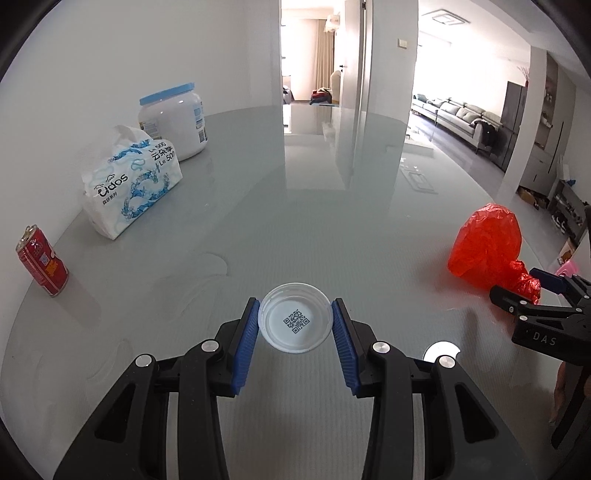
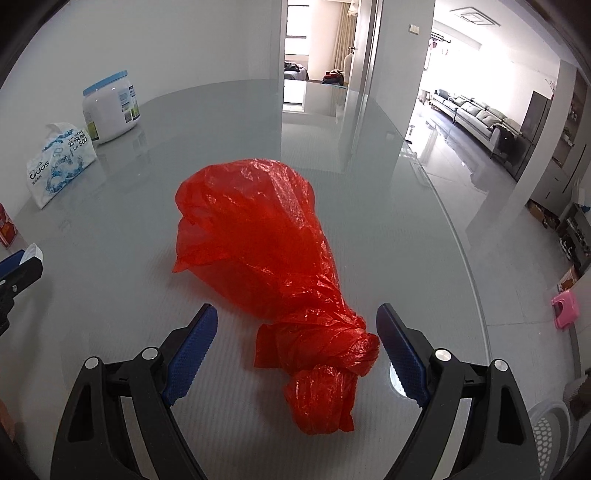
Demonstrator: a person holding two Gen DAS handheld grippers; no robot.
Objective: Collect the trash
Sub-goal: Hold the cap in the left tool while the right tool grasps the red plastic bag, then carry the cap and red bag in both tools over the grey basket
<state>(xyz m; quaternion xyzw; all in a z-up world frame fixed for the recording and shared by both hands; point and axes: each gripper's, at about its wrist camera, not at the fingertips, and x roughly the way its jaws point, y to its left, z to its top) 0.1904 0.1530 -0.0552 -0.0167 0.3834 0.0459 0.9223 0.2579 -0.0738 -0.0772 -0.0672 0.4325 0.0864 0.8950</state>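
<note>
The left gripper is clamped on a round white plastic lid above the glossy grey table, probably to carry it as trash. The right gripper stands apart around the knotted neck of the red plastic bag, ready to seize it.

Home, dining area opening onto living room. Large glass-topped table against white wall. On it: tissue pack, white jar with blue lid, red drink can. Doorway behind shows curtained room with clothes piled. Right side: long grey sofa, dark cabinet, glossy tiled floor, low shelf with shoes, pink plastic stool, flat ceiling lamp
</note>
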